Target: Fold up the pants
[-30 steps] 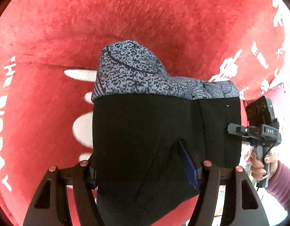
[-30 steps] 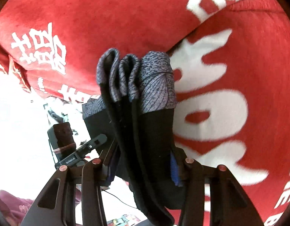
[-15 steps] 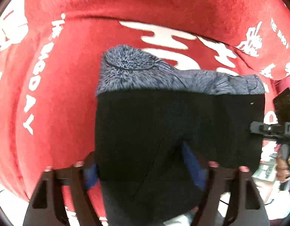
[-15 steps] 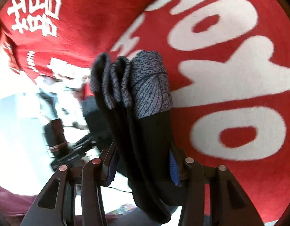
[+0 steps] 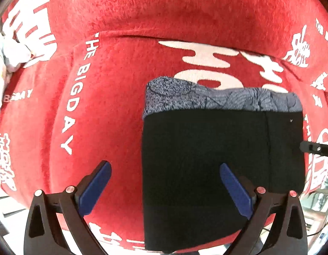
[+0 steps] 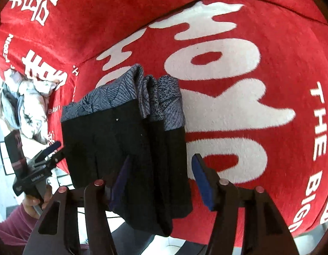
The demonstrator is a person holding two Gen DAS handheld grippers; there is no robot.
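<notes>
The folded pants are laid on the red blanket, released by both wide-spread grippers, left and right.

Folded pants lie at the red blanket's near edge, their layers between the right hand-held gripper's spread fingers. Bare blanket stretches beyond; crumpled clothes crowd its left edge.

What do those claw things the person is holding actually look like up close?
Each tool is a black plastic frame of angular, cut-out arms with small reddish round pins at the joints. The left gripper and right gripper both have flat blue pads lining their jaws. The right wrist view shows a hand in a maroon sleeve.
</notes>
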